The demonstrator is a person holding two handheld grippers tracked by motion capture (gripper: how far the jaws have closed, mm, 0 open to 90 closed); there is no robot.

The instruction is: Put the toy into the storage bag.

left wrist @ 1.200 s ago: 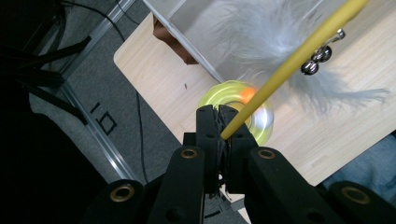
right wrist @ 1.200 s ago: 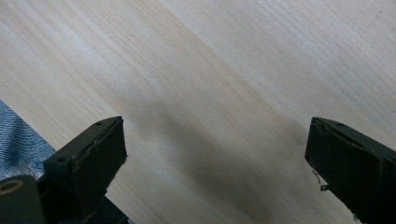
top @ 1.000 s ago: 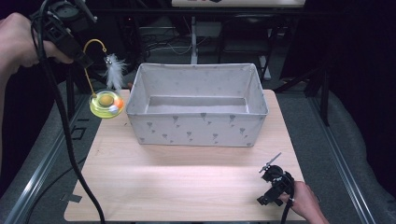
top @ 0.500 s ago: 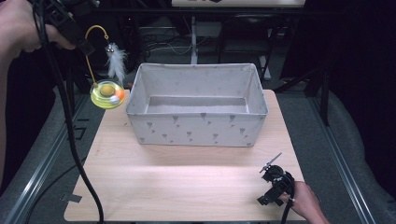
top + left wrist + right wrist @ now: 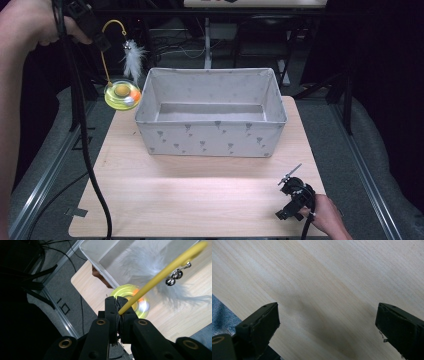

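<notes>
A lab-like recording setup: a light wooden table (image 5: 200,200) on a metal frame (image 5: 45,175), dark curtains (image 5: 380,75), trailing cables (image 5: 85,150).

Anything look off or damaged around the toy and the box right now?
Nothing looks damaged or spilled. The cat toy hangs in the air by its yellow wire, clamped in the left gripper, its disc tilted beside the box rim. The right gripper rests open over the table.

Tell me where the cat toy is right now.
In the high view the cat toy hangs at far left, just outside the fabric bin's left corner, its yellow wand clamped in the left tongs.
</notes>
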